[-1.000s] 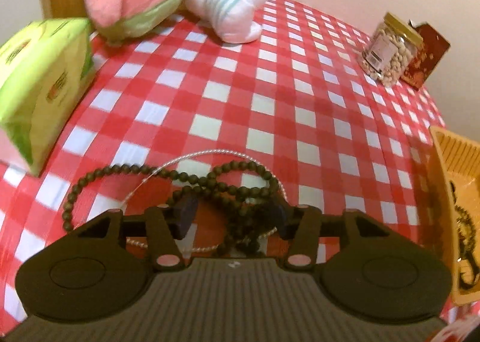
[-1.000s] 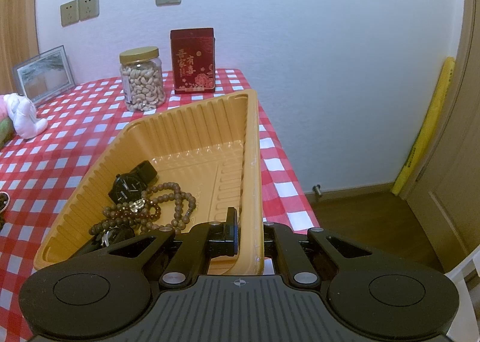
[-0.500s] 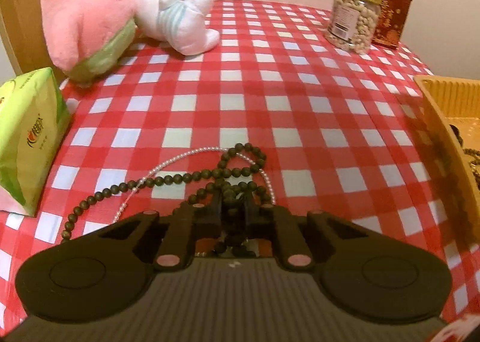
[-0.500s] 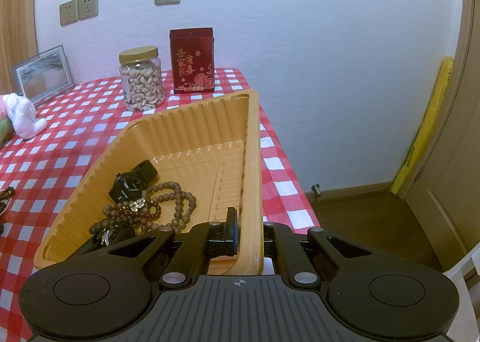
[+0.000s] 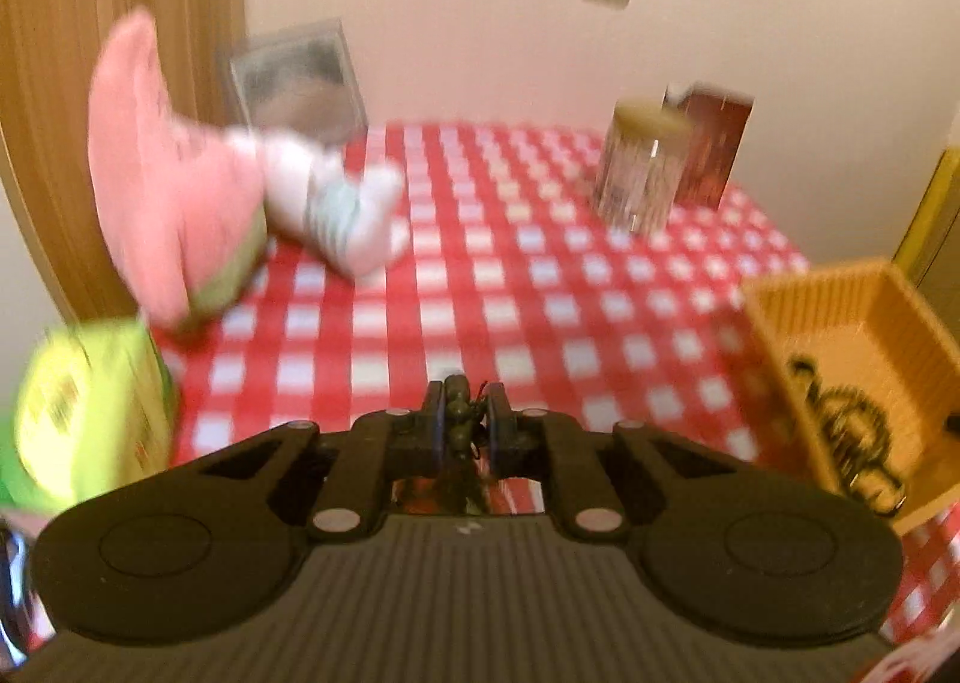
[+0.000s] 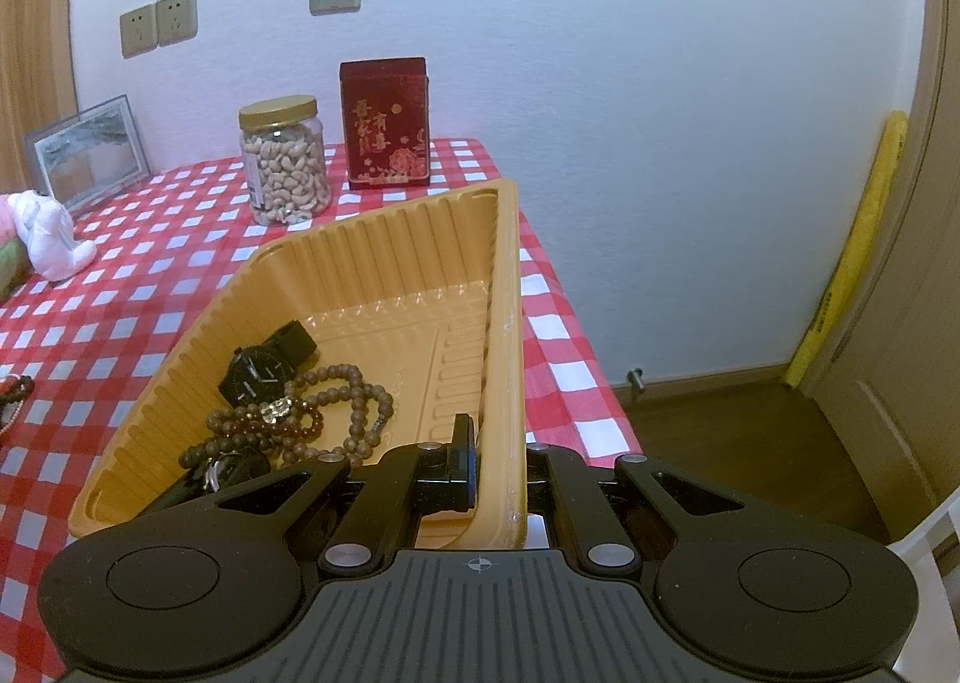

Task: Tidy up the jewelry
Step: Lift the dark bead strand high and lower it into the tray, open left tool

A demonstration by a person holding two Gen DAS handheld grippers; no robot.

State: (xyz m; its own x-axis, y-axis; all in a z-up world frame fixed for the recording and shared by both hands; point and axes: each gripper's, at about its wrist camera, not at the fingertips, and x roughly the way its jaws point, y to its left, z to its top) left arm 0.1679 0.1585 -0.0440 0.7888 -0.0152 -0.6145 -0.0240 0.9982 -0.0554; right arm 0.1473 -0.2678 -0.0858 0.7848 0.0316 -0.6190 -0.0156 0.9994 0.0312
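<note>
In the right wrist view the orange tray [image 6: 384, 257] fills the centre of the frame, and part of the sorting already looks done: a black watch [image 6: 264, 368], a string of brown beads [image 6: 342, 401] and a darker beaded bracelet [image 6: 258, 422] lie heaped in its lower left corner, with most of the tray floor bare. The right gripper [image 6: 498, 473] is clamped on the tray's near right wall, one finger inside and the other outside the rim, apparently steadying it.

In the left wrist view, which is heavily blurred, the left gripper [image 5: 465, 419] is closed on a dark bead necklace [image 5: 461, 431]; a few beads show pinched between the pads at lower centre, and more of the strand seems to hang beneath, behind the gripper body (how much cannot be told). The tray sits at the right edge of that frame, well apart from the held necklace.

At the far left edge of the right wrist view, something beaded [image 6: 13, 392] lies on the checked tablecloth [image 6: 150, 239], too cropped to identify.

So the task reads as partly finished: several pieces are in the tray, one is gripped but not yet over it, and at least one item probably remains on the cloth.
</note>
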